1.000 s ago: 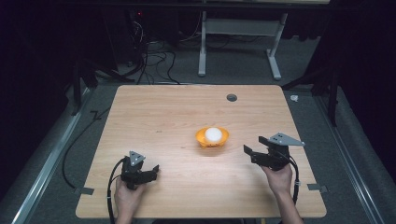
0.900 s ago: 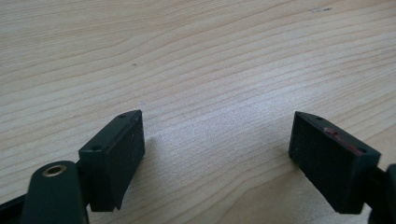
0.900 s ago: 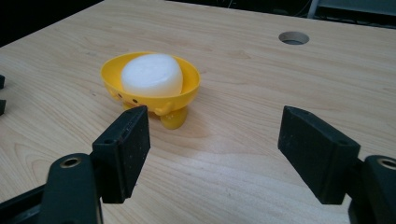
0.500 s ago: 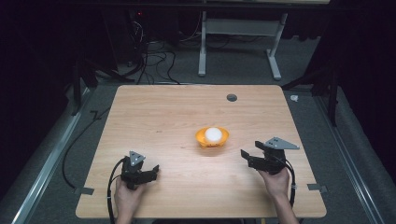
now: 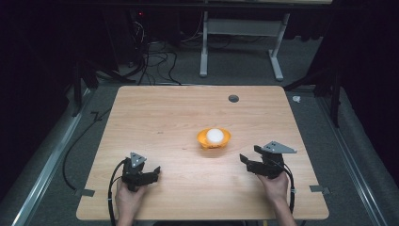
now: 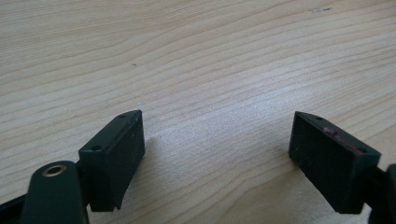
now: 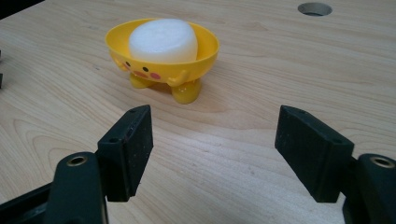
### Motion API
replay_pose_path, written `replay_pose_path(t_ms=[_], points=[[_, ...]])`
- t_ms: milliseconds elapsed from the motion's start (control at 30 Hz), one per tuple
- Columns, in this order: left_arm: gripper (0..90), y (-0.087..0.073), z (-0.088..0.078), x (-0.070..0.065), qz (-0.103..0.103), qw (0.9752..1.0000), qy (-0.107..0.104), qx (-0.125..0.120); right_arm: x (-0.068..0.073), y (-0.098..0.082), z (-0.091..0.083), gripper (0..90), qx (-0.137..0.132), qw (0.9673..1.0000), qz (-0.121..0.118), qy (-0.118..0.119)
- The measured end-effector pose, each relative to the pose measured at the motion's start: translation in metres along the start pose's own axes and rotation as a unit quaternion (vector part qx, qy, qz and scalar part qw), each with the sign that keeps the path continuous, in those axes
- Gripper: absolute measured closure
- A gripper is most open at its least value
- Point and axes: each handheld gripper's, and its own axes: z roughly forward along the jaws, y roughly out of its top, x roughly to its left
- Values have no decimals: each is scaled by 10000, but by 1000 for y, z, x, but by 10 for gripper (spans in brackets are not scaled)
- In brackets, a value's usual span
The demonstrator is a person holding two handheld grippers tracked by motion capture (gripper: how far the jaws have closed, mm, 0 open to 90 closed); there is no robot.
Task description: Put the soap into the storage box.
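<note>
- Resting near the desk's (image 5: pixel 179 108) front left edge, the left gripper (image 5: pixel 153 173) is held in a hand (image 5: pixel 126 200), its jaws spread wide with nothing but bare wood between them.
- At the desk's middle stands a yellow bowl (image 5: pixel 214 139) on small feet, painted with a face, holding a white round foam piece (image 5: pixel 215 135).
- Beyond it to the right, a round hole (image 5: pixel 233 98) sits near the far edge.
- Right gripper (image 5: pixel 246 162), in the other hand (image 5: pixel 275 186), is released and empty, jaws apart and aimed toward the bowl, well short of it.
</note>
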Motion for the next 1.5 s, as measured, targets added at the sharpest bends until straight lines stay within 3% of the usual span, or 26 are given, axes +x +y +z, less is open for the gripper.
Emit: replay_pose_path(t_ms=[500, 1500], points=[[189, 0, 0, 0, -2, 10000, 1, -2, 6, -8, 12, 290, 173, 9998, -13, 54], [189, 0, 0, 0, 1, 10000, -2, 1, 20, -18, 32, 294, 607, 9977, -296, -80]])
